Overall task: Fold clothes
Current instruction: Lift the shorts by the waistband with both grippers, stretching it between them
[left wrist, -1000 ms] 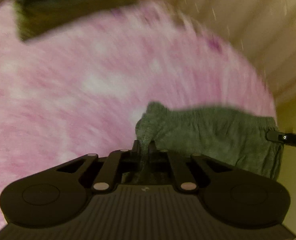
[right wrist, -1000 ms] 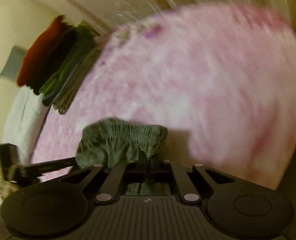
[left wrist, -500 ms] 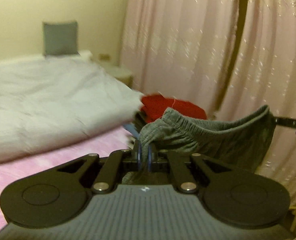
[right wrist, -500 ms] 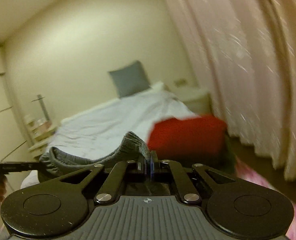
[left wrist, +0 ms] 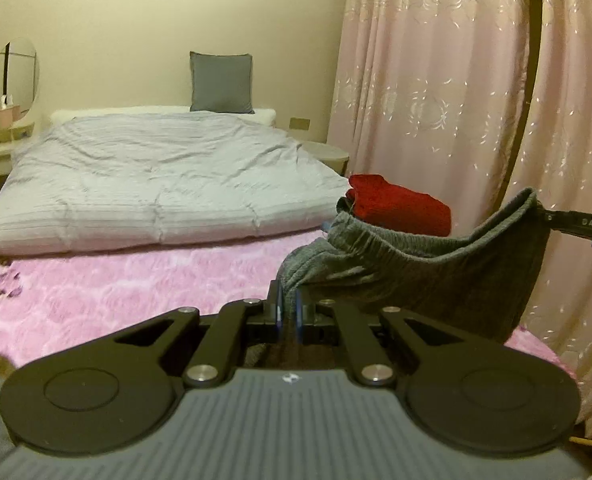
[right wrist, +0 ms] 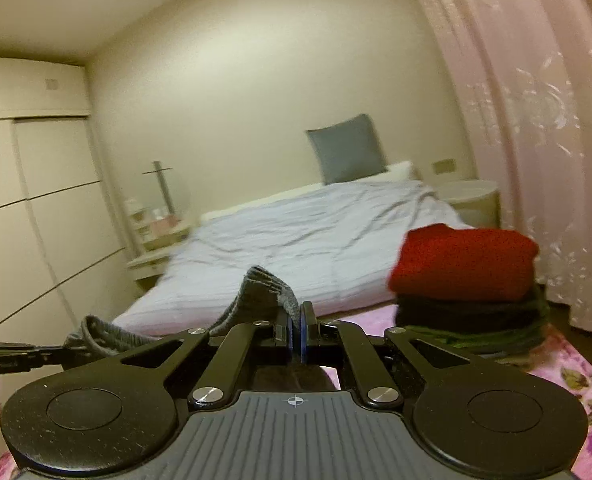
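Grey shorts [left wrist: 427, 276]: held in the air above the pink blanket [left wrist: 136, 284], waistband stretched between both claws. Left claw [left wrist: 288, 312]: clamped on one waistband end. Right claw [right wrist: 296, 334]: clamped on the other end. Stack of folded clothes [right wrist: 467, 280], red piece on top: on the blanket near the curtain [left wrist: 455, 80]. Bed [left wrist: 156, 184] with grey quilt beyond.

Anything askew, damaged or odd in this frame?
Nothing stands out. Both grippers, left and right, pinch the grey shorts by the waistband, lifted above the pink blanket. The folded stack sits tidy.
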{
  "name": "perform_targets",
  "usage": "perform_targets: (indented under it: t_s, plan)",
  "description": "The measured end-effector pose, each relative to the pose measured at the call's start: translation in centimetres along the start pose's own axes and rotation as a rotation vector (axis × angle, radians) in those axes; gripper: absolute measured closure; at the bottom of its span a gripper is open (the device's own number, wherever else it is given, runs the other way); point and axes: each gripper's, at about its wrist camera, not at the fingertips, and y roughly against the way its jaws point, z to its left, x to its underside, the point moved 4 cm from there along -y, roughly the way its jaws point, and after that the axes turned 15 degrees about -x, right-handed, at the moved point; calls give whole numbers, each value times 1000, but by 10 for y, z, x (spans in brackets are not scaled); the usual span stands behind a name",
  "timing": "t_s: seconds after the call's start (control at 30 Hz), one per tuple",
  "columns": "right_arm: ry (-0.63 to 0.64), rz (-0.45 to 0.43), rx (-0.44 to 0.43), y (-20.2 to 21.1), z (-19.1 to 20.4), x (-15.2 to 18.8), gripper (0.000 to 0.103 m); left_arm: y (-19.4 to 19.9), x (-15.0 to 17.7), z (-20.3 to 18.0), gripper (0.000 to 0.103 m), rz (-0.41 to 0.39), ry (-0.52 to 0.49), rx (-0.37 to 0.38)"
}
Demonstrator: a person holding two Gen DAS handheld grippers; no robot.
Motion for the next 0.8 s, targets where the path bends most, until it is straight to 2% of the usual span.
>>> perform_targets:
  t_s: [0.07, 0.13, 0.27, 0.37, 0.47, 0.53, 0.6, 0.7, 0.73, 0.8]
  plan:
    - [19, 13, -29, 6, 11, -3, 101, 17, -9, 4, 99, 4, -12, -4]
    - [39, 42, -46, -9, 11, -9, 101, 19, -23, 9, 99, 8, -19, -8]
    - [77, 105, -76, -47, 8, -21, 101, -15, -31, 34, 99, 35, 7, -26]
    - [65, 228, -74, -110, -8, -1, 101, -74, -5, 67, 99, 137, 70, -49]
    - [46, 410, -10, -197, -42, 56, 101, -158, 42, 94, 99, 292, 90, -99]
    - [35, 534, 37, -255, -66, 95, 101, -216, 73, 103, 99, 377, 67, -140]
    - [55, 621, 89, -304, -81, 131, 101, -269, 100, 107, 99, 442, 16, -183]
    - [71, 663, 169, -367, -112, 166, 101, -326, 117, 108, 99, 464, -43, -213]
    - [60, 658, 200, -380, -120, 172, 101, -341, 120, 108, 98, 460, -58, -225]
    - [16, 652, 256, -393, -143, 186, 101, -367, 134, 113, 91, 506, -59, -231]
